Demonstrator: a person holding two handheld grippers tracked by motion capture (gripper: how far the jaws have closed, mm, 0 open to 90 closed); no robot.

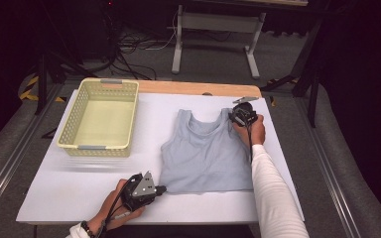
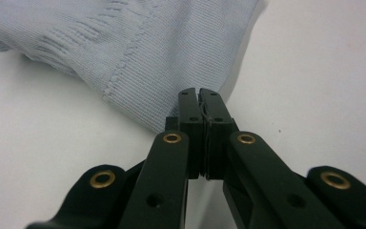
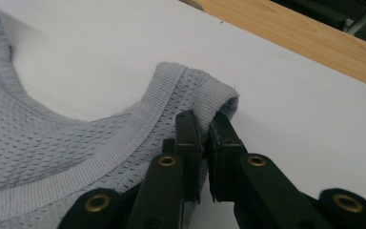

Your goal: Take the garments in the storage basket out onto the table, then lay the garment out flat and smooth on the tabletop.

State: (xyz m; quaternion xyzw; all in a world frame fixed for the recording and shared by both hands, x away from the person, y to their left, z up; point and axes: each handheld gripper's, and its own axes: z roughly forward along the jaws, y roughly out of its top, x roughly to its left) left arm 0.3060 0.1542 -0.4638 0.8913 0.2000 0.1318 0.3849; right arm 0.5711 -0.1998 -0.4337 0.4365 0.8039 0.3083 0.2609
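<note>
On the white table (image 1: 79, 193) in front of you, your left gripper (image 1: 159, 189) at 6 o'clock pinches the tank top (image 1: 206, 156) by its bottom-left hem corner. The garment lies flat at centre. At 1 o'clock your right gripper (image 1: 234, 115) is clamped on its right shoulder strap (image 3: 205, 93); a yellow basket (image 1: 62, 136) sits at 10 o'clock.

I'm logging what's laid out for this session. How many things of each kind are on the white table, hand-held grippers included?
Light blue tank top: 1
Pale yellow basket: 1
Hand-held grippers: 2, the left hand-held gripper shut on the top's hem corner, the right hand-held gripper shut on a shoulder strap
Total: 4
</note>
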